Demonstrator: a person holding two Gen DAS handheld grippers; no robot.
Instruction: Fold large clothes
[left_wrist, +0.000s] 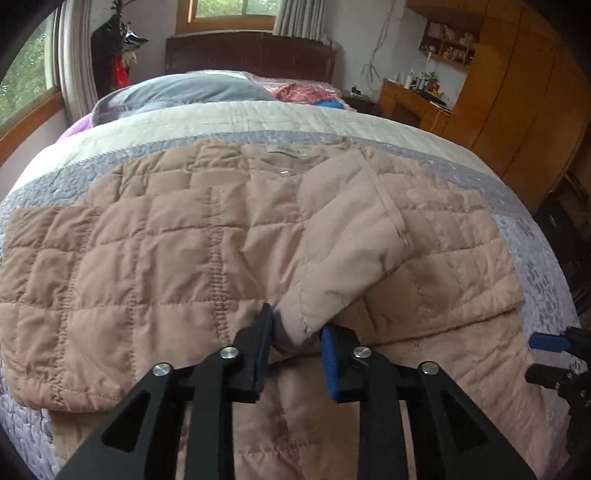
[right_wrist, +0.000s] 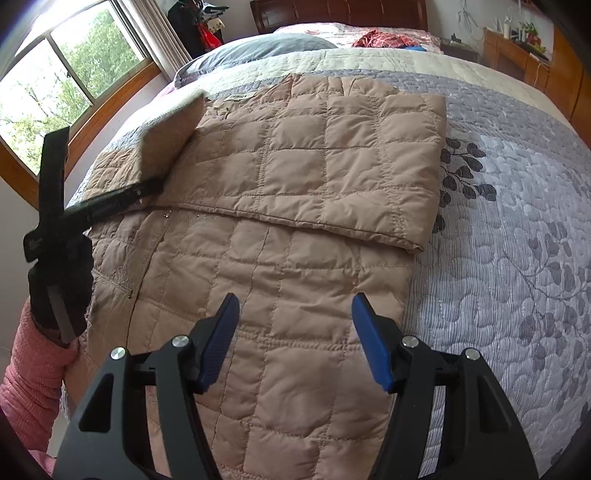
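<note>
A tan quilted jacket (left_wrist: 155, 258) lies spread on the bed, its right side folded inward as a flat panel (right_wrist: 351, 166). My left gripper (left_wrist: 295, 341) has the sleeve cuff (left_wrist: 295, 325) between its pads, which touch it on both sides. In the right wrist view that sleeve (right_wrist: 173, 136) hangs raised over the jacket's left part from the left gripper (right_wrist: 151, 186), held by a gloved hand (right_wrist: 59, 280). My right gripper (right_wrist: 295, 339) stands open just above the jacket's lower part (right_wrist: 295, 369), nothing between its fingers. It also shows at the right edge as the right gripper (left_wrist: 543, 360).
The bed carries a grey-lilac leaf-patterned quilt (right_wrist: 517, 221). A grey-blue pillow (left_wrist: 184, 92) and red clothing (right_wrist: 384, 38) lie near the dark headboard (left_wrist: 251, 55). Windows (right_wrist: 55, 81) are on the left, a wooden desk (left_wrist: 410, 99) and wardrobe (left_wrist: 517, 92) on the right.
</note>
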